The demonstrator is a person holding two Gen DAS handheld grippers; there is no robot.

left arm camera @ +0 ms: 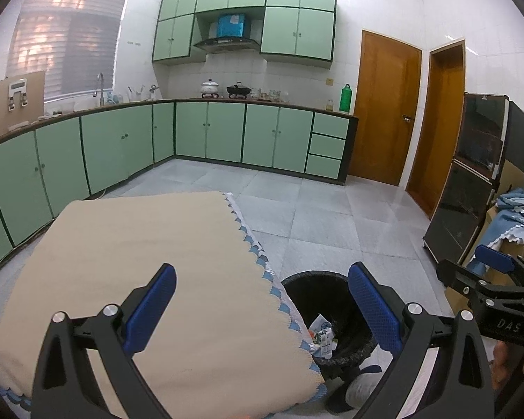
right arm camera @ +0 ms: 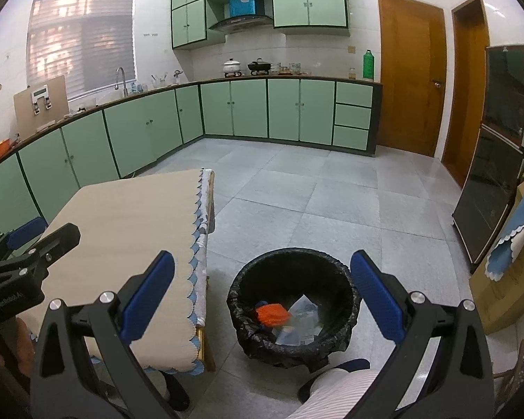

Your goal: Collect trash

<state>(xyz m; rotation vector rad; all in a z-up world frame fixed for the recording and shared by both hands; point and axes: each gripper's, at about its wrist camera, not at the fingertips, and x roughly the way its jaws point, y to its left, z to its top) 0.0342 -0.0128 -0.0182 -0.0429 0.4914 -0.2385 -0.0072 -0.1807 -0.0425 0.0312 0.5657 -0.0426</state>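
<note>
A black-lined trash bin (right arm camera: 291,300) stands on the floor right of a small table. Inside lie an orange crumpled piece (right arm camera: 271,314), a white wrapper (right arm camera: 302,309) and other scraps. In the left wrist view the bin (left arm camera: 326,317) shows printed wrappers (left arm camera: 323,335). My right gripper (right arm camera: 262,300) hangs open above the bin, holding nothing. My left gripper (left arm camera: 262,309) is open and empty over the table's right edge. Each gripper shows in the other's view: the right gripper (left arm camera: 485,279), the left gripper (right arm camera: 28,248).
The table's beige cloth (left arm camera: 129,265) with a blue scalloped edge is bare. Green cabinets (right arm camera: 248,108) line the far walls. A dark glass cabinet (right arm camera: 496,160) and a cardboard box with blue cloth (right arm camera: 517,241) stand at right. A person's striped leg (right arm camera: 335,391) sits near the bin.
</note>
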